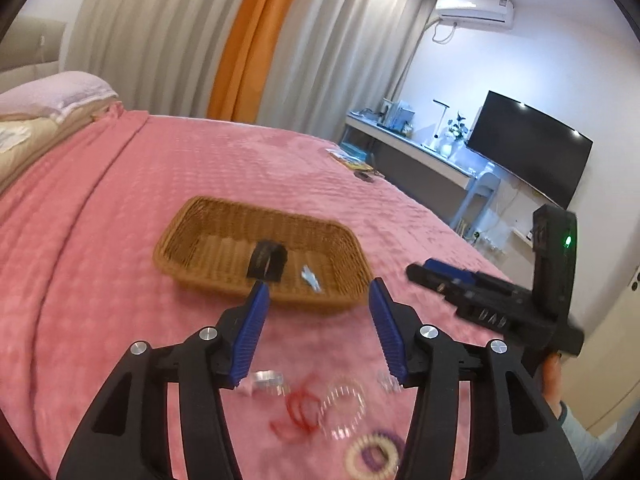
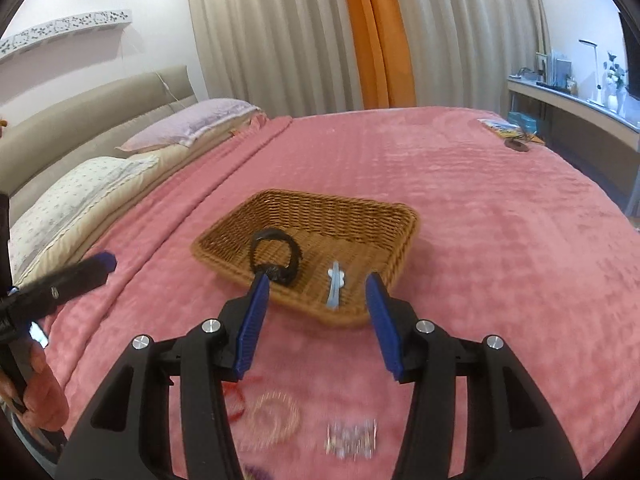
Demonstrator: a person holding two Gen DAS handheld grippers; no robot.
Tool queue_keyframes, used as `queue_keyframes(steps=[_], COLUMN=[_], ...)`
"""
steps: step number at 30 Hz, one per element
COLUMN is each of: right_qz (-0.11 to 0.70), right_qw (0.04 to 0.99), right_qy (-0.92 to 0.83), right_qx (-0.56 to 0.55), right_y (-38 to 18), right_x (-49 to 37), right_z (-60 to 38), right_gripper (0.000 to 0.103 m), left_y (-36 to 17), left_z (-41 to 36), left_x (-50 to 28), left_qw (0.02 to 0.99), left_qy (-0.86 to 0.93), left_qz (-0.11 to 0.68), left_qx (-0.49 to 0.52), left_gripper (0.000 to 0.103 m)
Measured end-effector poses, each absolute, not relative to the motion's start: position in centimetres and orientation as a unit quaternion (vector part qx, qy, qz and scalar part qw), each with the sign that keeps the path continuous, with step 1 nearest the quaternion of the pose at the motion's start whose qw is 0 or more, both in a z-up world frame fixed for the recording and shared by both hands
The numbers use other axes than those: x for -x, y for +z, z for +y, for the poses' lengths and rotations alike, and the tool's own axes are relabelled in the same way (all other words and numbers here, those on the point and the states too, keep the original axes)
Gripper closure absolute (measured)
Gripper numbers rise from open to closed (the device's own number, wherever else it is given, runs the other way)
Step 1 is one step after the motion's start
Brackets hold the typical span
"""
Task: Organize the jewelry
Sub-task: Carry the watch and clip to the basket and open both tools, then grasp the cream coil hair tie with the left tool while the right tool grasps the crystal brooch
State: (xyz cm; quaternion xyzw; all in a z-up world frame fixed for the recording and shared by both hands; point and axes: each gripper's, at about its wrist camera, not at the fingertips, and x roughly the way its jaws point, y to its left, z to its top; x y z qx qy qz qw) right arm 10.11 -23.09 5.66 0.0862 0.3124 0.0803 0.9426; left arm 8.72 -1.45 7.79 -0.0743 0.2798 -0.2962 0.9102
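Observation:
A woven basket (image 1: 192, 236) (image 2: 320, 204) rests on the pink bed cover. Inside it lie a black band (image 1: 267, 260) (image 2: 276, 256) and a pale blue hair clip (image 1: 311, 278) (image 2: 335, 284). My left gripper (image 1: 318, 292) hovers open and empty just short of the basket's near rim. My right gripper (image 2: 318, 286) is likewise open and empty. Below the fingers on the cover lie a red cord (image 1: 298, 408) (image 2: 236, 400), a clear bead bracelet (image 1: 344, 400) (image 2: 276, 408), a clear clip (image 1: 266, 382) (image 2: 352, 438) and a purple-and-white coil tie (image 1: 374, 456). All are blurred.
Pillows (image 2: 192, 124) and a padded headboard (image 2: 92, 104) lie to the left. A booklet and a small dark item (image 1: 360, 168) (image 2: 508, 132) sit at the bed's far corner. Beyond are curtains, a desk (image 1: 420, 152) and a TV (image 1: 528, 148). A hand (image 2: 40, 392) holds the left gripper's handle.

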Motion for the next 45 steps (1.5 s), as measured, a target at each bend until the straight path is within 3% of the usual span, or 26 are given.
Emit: queue_keyframes(steps=[8, 16, 17, 19, 22, 30, 32, 33, 35, 36, 37, 40, 45], right_qz=[0.302, 0.381, 0.392, 0.412, 0.435, 0.453, 0.453, 0.455, 0.452, 0.449, 0.448, 0.444, 0.429], right_qw=[0.949, 0.922, 0.917, 0.907, 0.895, 0.887, 0.887, 0.886, 0.888, 0.890, 0.891, 0.893, 0.899], right_qy=[0.076, 0.052, 0.050, 0.052, 0.056, 0.055, 0.052, 0.052, 0.053, 0.055, 0.055, 0.056, 0.061], right_qx=[-0.051, -0.050, -0.054, -0.066, -0.083, -0.075, -0.069, -0.066, -0.062, -0.059, -0.057, -0.053, -0.057], right_y=[5.3, -1.3, -2.2, -3.7, -5.2, -6.4, -6.5, -6.5, -6.5, -6.4, -6.4, -6.2, -5.7], right_x=[-3.7, -4.7, -4.9, -5.4, -6.0, -6.8, -6.9, -6.9, -6.7, -6.6, -6.6, -6.5, -6.1], right_z=[-21.8, -22.9, -23.1, -23.6, -24.3, -23.8, -23.6, -23.5, -23.4, -23.3, -23.2, -23.0, -23.1], right_gripper=[0.056, 0.056, 0.057, 0.069, 0.077, 0.078, 0.087, 0.093, 0.095, 0.095, 0.095, 0.095, 0.095], left_y=[3.0, -3.9, -4.6, -5.5, -6.0, -6.3, -6.2, -6.2, -6.2, -6.2, -6.3, -6.4, -6.1], left_z=[-1.4, -3.5, -4.0, -4.5, -4.8, -6.5, -6.8, -6.8, -7.0, -7.0, -7.1, -6.9, -6.4], left_x=[-3.1, -3.7, -3.8, -4.2, -4.3, -4.4, -4.2, -4.2, -4.1, -4.1, -4.1, -4.2, -4.0], left_qw=[0.900, 0.853, 0.851, 0.844, 0.841, 0.843, 0.846, 0.847, 0.848, 0.849, 0.848, 0.847, 0.853], left_qy=[-0.284, -0.292, -0.292, -0.293, -0.295, -0.288, -0.284, -0.283, -0.282, -0.280, -0.279, -0.281, -0.276], left_qz=[0.323, 0.429, 0.435, 0.447, 0.451, 0.454, 0.452, 0.450, 0.448, 0.448, 0.450, 0.450, 0.442], left_qx=[0.070, 0.054, 0.047, 0.042, 0.039, 0.007, -0.001, -0.005, -0.010, -0.013, -0.015, -0.009, 0.002], left_gripper=[0.053, 0.056, 0.057, 0.066, 0.067, 0.067, 0.069, 0.071, 0.075, 0.084, 0.087, 0.092, 0.094])
